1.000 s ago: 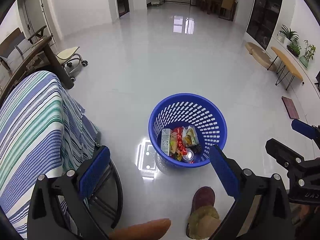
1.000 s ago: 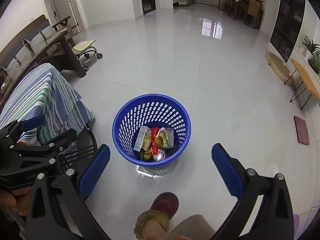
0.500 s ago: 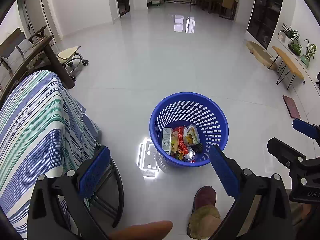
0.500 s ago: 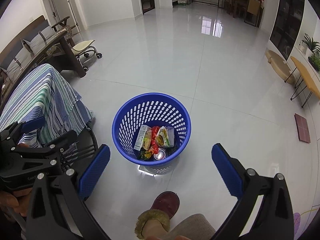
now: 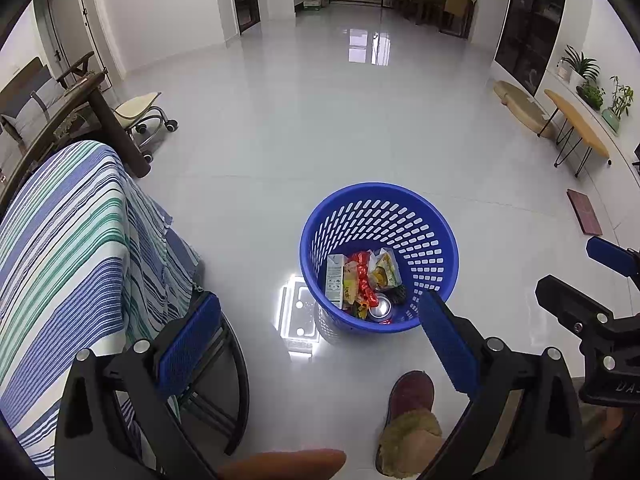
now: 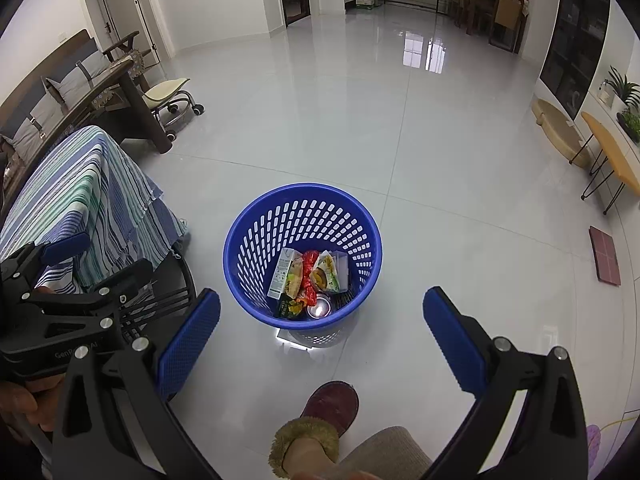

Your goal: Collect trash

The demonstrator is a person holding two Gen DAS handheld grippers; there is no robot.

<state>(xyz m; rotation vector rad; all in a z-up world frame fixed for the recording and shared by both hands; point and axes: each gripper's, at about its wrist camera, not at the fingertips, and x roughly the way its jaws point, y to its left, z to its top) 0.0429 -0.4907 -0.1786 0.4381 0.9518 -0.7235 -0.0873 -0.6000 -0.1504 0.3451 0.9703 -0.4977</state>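
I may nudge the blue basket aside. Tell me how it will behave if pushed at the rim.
The basket looks like thin perforated plastic, so probably light. It narrows toward the base, so a rim push may tip it rather than slide it. The glossy floor should let it slide if pushed low. The carton and can add little weight.

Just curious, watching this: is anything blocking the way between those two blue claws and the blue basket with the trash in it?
Nothing visible does. Only bare floor lies between the basket and both open, empty grippers, left and right. The slipper sits nearer the person.
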